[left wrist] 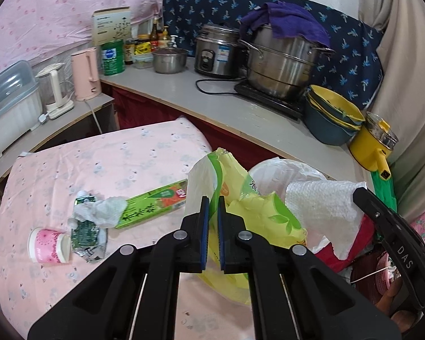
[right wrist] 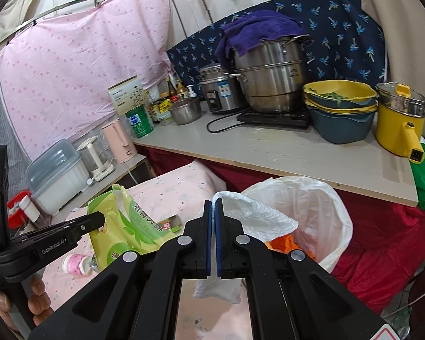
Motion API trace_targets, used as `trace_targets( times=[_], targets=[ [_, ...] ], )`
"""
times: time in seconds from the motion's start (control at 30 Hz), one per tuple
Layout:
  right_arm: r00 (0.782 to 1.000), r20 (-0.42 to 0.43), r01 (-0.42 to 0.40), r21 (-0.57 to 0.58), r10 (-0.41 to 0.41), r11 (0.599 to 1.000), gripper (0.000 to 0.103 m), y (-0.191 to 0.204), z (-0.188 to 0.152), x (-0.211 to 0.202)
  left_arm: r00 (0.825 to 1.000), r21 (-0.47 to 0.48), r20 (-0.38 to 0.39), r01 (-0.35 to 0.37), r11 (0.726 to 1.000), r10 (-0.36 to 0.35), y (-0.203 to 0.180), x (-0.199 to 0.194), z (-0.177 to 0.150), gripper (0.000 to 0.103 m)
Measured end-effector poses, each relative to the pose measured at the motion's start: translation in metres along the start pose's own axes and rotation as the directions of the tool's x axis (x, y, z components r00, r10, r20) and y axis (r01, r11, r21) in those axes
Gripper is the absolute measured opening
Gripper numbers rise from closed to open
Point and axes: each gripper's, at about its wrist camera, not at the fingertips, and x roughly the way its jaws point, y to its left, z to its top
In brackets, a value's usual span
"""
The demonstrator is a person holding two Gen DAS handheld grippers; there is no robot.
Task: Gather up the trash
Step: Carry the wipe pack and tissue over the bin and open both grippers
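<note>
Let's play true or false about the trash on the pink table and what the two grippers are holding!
1. The left gripper is shut on the yellow-green plastic bag. True.
2. The right gripper holds a pink cup. False: it is shut on a white paper towel; the pink cup lies on the table.
3. The trash bin has a white liner. True.
4. The green box is inside the bin. False: it lies on the pink tablecloth.
5. A purple cloth covers the big steel pot. True.
</note>
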Motion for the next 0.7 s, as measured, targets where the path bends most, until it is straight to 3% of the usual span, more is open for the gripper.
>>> trace_targets(
  times=[0.5,0.7],
  targets=[
    [0.992,0.043,0.116,0.131,-0.123,0.985,0.002,-0.090,0.011,-0.014,0.997,0.108,-0.060,0.054,0.993,-0.048,-0.083,0.065,0.017,0.005],
    [0.988,0.033,0.147,0.152,-0.153,0.977,0.002,-0.108,0.013,-0.006,0.992,0.127,-0.089,0.095,0.987,-0.084,-0.111,0.097,0.024,0.006]
  ],
)
